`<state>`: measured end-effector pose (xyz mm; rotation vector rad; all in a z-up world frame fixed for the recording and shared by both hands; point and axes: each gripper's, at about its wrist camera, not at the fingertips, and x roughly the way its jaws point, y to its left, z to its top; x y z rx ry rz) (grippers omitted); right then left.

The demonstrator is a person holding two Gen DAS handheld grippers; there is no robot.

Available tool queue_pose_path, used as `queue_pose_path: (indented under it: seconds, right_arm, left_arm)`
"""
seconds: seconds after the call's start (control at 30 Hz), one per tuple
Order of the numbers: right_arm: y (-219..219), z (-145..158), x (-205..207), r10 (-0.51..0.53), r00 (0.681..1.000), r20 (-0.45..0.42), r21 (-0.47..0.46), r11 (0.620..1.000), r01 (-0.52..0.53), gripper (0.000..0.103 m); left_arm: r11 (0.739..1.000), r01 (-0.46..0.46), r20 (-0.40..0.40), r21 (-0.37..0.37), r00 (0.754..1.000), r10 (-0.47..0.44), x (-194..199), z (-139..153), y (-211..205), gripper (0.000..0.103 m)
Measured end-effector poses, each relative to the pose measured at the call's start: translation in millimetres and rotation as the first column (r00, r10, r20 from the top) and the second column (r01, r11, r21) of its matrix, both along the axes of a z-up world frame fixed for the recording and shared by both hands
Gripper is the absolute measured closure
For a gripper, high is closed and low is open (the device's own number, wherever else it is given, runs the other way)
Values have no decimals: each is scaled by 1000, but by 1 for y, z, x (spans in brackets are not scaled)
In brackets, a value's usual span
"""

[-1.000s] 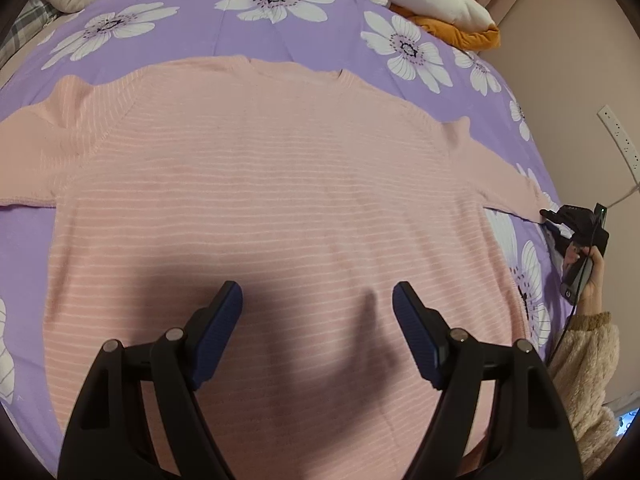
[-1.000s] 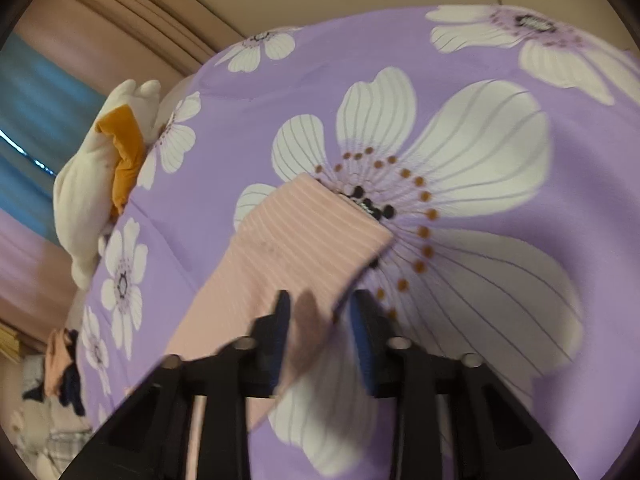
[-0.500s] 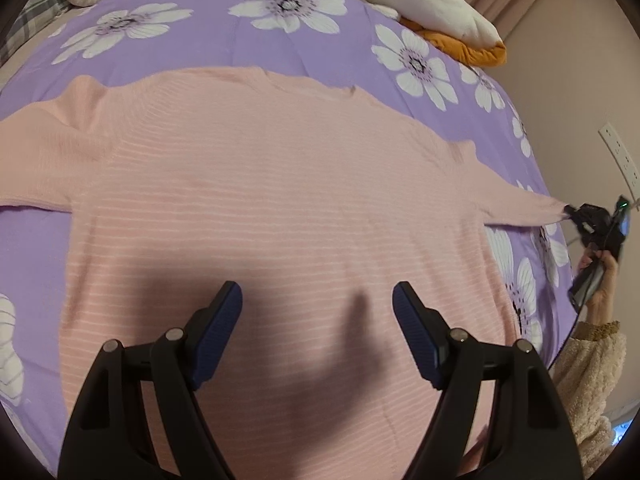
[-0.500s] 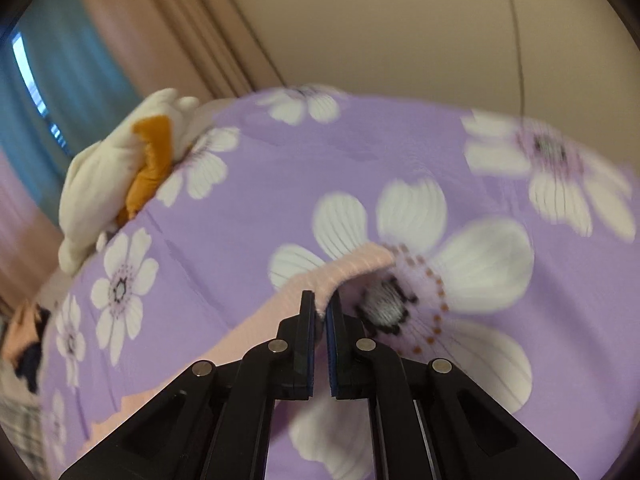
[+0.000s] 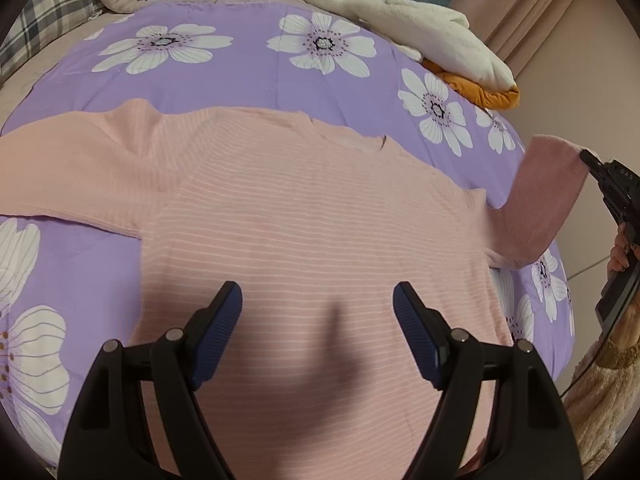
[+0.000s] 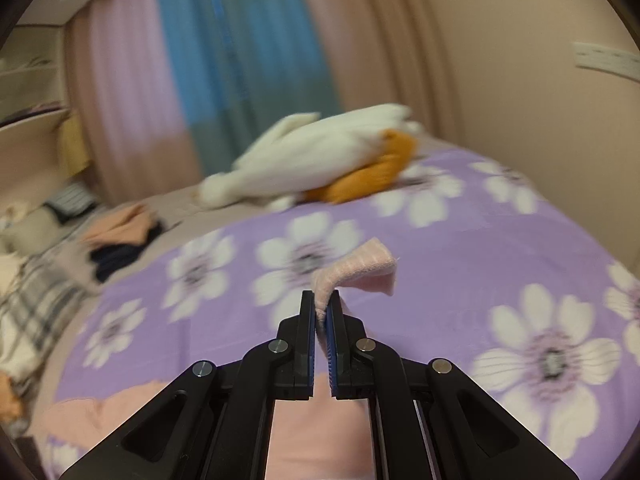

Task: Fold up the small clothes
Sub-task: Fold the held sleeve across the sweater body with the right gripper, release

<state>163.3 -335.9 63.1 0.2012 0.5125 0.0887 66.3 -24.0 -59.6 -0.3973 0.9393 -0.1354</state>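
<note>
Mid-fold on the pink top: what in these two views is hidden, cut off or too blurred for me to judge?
- Pink top: its hem, left wrist view, is hidden behind the open left hand-held gripper and cut by the bottom edge.
- Left sleeve: cuff cut off by the frame's left edge.
- Right hand-held gripper: shut on the right cuff; sleeve behind its frame hidden.
- Clothes pile: motion-blurred, right wrist view.

sweater (image 5: 320,220) lies flat on the bedspread (image 5: 248,76); plush toy (image 5: 420,36) behind it.
</note>
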Motion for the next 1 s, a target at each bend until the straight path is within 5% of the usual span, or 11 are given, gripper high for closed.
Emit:
queue_pose_path:
  seconds: [0.3, 0.7, 0.8, 0.9, 1.0]
  right_arm:
    - [81, -54, 0, 151, 974, -166, -56, 985, -162, 97]
    - [145, -138, -15, 271, 856, -440, 8, 954, -299, 96]
    - [141, -138, -20, 282, 843, -457, 68, 957, -283, 84]
    - [129, -121, -31, 321, 865, -386, 172, 946, -275, 51]
    - [114, -97, -46, 297, 905, -303, 178, 951, -252, 46]
  left_arm:
    - [1000, -13, -9, -6, 1000, 13, -7, -4, 13, 25]
    - [999, -31, -33, -24, 999, 31, -8, -10, 20, 25]
    - [999, -28, -37, -28, 999, 27, -8, -10, 19, 25]
    - [999, -22, -34, -30, 999, 21, -6, -7, 17, 25]
    - [1000, 3, -26, -27, 1000, -4, -1, -1, 9, 25]
